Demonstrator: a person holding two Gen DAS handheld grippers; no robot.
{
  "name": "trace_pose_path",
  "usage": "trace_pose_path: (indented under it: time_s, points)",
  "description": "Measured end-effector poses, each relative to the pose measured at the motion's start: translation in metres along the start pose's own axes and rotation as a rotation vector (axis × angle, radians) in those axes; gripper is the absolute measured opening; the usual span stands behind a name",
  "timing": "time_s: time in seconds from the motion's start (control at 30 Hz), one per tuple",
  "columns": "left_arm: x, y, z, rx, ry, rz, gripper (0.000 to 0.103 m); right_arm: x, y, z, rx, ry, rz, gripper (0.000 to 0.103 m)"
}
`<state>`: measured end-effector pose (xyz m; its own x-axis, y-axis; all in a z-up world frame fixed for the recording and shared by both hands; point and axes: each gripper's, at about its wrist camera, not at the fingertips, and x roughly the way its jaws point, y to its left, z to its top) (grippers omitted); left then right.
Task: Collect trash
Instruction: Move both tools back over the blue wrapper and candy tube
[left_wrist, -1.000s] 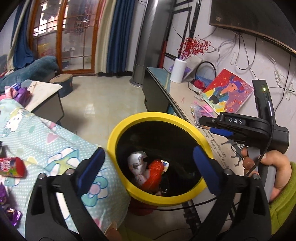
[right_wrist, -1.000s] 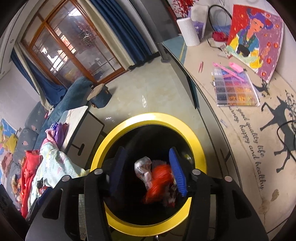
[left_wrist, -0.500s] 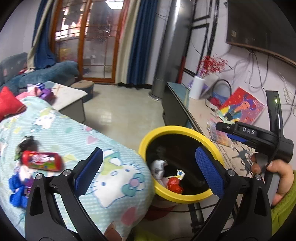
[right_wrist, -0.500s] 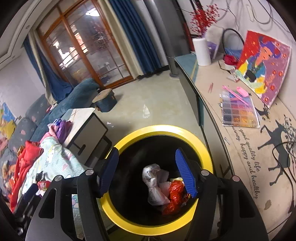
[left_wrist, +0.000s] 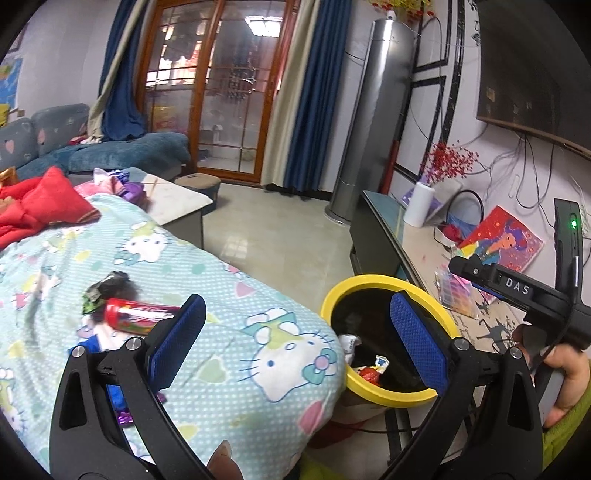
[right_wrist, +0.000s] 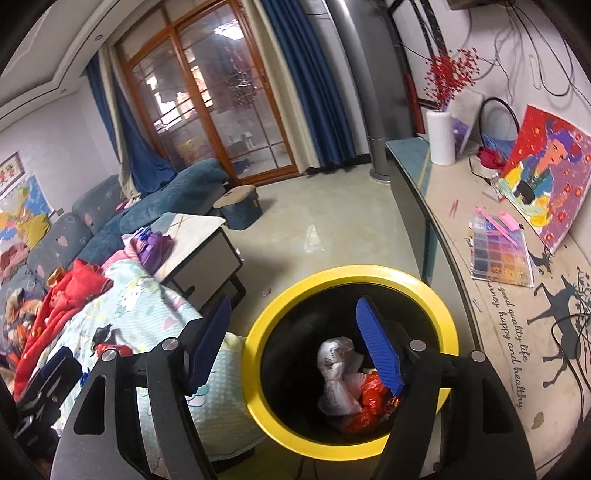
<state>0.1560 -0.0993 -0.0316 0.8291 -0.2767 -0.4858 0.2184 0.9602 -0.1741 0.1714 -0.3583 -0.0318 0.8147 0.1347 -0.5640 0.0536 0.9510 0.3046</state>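
Note:
A yellow-rimmed black bin stands between a quilt-covered bed and a low cabinet. Inside lie a white crumpled bag and a red wrapper. My left gripper is open and empty above the quilt's edge, next to the bin. My right gripper is open and empty above the bin's left rim; its body shows in the left wrist view. On the quilt lie a red snack tube, a dark crumpled wrapper and a blue wrapper.
A Hello Kitty quilt covers the bed at left, with red clothes farther back. A low cabinet at right holds a painting, a bead box and a white vase. A side table stands behind the bed.
Both grippers have risen and pulled back from the bin. The left view has swung left over the quilt. The right gripper's jaws have opened wider, and the red wrapper now lies in the bin.

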Motion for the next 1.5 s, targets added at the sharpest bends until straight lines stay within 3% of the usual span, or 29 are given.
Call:
trace_pose_path:
  time_s: [0.83, 1.4, 1.5]
  points:
    - [-0.042, 0.080, -0.002, -0.144, -0.054, 0.125, 0.092, 0.001, 0.089, -0.033, -0.199, 0.046, 0.111, 0.071]
    - [-0.048, 0.146, -0.012, -0.292, -0.002, 0.208, 0.092, 0.006, 0.150, -0.058, -0.339, 0.126, 0.245, 0.071]
    - [-0.046, 0.156, -0.016, -0.314, 0.020, 0.206, 0.082, 0.012, 0.166, -0.066, -0.370, 0.162, 0.281, 0.070]
